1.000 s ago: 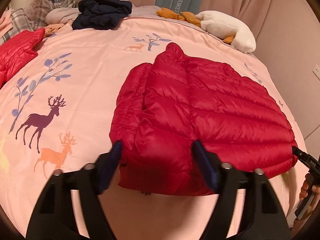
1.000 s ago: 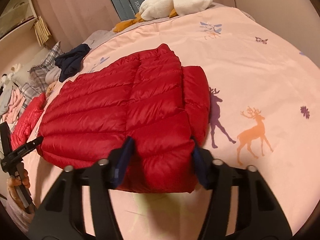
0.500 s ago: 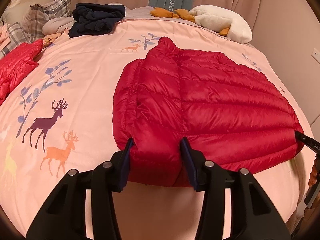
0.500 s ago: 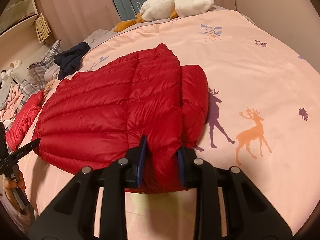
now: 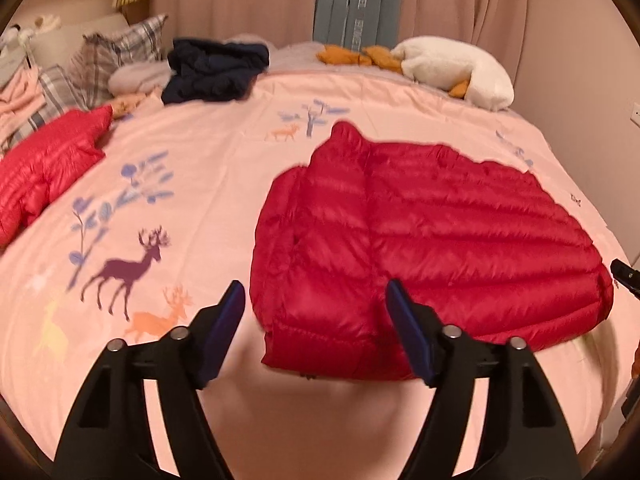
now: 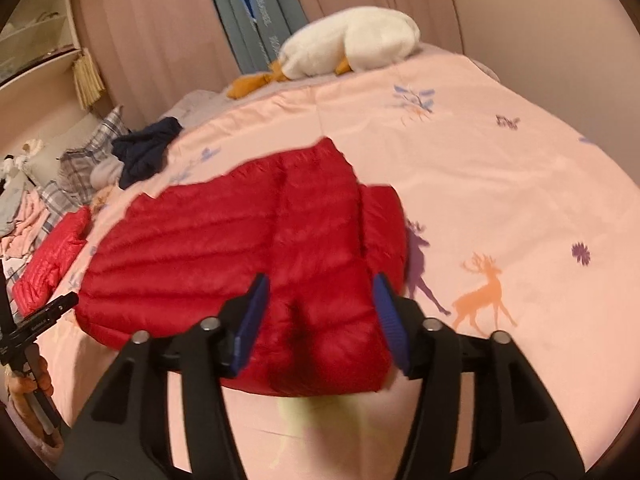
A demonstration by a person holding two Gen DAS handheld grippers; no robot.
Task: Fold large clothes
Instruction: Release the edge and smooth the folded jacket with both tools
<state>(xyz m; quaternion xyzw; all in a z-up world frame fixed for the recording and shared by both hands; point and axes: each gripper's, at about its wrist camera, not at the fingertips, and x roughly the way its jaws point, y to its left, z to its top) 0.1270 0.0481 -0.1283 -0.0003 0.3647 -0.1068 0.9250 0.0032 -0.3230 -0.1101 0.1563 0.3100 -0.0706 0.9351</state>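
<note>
While the red down jacket (image 5: 420, 248) lies partly folded on the pink bedspread (image 5: 192, 184), near the bed's front edge, both tools are seen with jaws spread and gripping nothing: the left gripper (image 5: 316, 320) is poised just short of the jacket's near left corner, the right gripper (image 6: 320, 312) at its near right corner. If the hem is to be carried over toward the collar, the whole thickness of both layers is best pinched at each corner, and the two corners lifted level, so that the slippery shell is not allowed to slide askew. The jacket is glossy, puffy nylon, quilted in horizontal channels, with one side panel already laid inward in a soft, rounded ridge. The bedspread is smooth cotton-like cloth, printed with deer and leafy sprigs.
</note>
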